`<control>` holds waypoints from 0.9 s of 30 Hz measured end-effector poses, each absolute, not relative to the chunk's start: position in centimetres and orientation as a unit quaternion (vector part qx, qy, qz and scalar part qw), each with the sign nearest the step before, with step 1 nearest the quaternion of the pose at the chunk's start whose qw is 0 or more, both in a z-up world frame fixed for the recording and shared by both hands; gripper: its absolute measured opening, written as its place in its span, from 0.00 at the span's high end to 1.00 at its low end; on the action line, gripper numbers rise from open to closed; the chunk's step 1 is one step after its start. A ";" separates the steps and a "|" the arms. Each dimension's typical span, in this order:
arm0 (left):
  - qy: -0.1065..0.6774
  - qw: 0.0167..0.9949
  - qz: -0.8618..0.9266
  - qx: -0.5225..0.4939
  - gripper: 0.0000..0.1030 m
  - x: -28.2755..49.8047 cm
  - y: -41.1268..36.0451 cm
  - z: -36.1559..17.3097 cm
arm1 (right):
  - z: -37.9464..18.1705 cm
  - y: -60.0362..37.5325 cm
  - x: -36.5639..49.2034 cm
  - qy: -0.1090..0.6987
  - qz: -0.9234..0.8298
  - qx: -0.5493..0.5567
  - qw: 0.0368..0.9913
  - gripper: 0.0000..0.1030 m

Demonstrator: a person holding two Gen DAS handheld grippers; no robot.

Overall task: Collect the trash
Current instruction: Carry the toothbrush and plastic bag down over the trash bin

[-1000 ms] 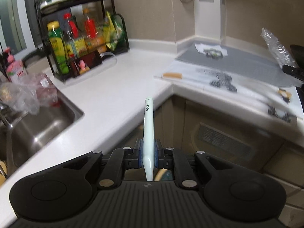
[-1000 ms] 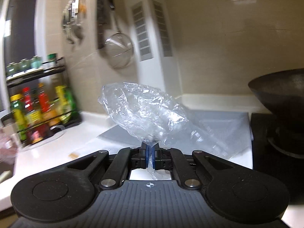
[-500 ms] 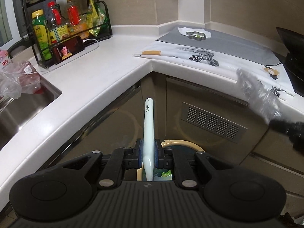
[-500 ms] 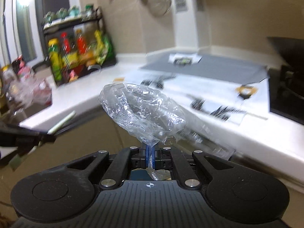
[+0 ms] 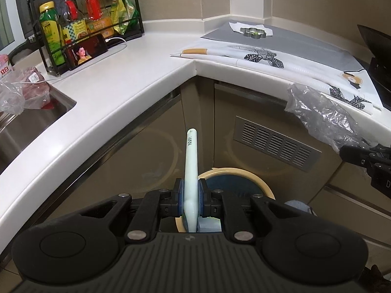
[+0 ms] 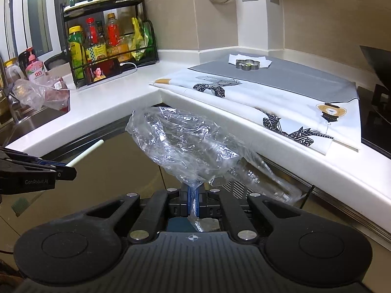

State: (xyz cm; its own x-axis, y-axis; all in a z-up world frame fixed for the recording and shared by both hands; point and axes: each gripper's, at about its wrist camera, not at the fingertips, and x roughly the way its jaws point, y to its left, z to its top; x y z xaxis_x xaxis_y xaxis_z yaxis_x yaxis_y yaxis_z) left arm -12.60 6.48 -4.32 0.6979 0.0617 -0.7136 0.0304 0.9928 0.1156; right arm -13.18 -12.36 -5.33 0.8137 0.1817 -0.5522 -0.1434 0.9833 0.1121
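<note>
The countertop (image 5: 117, 90) is plain white. The cloth (image 6: 244, 97) on it is white with black geometric drawings and a yellow-orange spot, and the mat (image 6: 293, 73) is grey. The bin (image 5: 254, 183) has a cream rim and dark blue inside. The tube (image 5: 190, 161) is pale green-white with dark letters. The bag (image 6: 188, 146) is clear.

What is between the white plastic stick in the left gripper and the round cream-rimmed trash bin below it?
Nothing visible. The left gripper is shut on the white plastic stick, and the round cream-rimmed trash bin sits open on the floor just beneath and beyond it. The crumpled clear plastic bag in the right gripper hangs off to the right side.
</note>
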 end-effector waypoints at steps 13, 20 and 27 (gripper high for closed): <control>0.412 0.909 0.007 0.062 0.89 -11.5 6.3 -5.4 | -5.8 -12.2 -12.2 0.308 0.090 0.028 0.947 0.96; 0.424 0.904 0.008 0.056 0.89 -10.9 6.5 -6.3 | -6.3 -12.1 -11.2 0.319 0.095 0.022 0.943 0.96; 0.419 0.907 0.021 0.051 0.97 -8.9 7.3 -6.8 | -6.9 -12.0 -10.3 0.328 0.096 0.014 0.940 0.96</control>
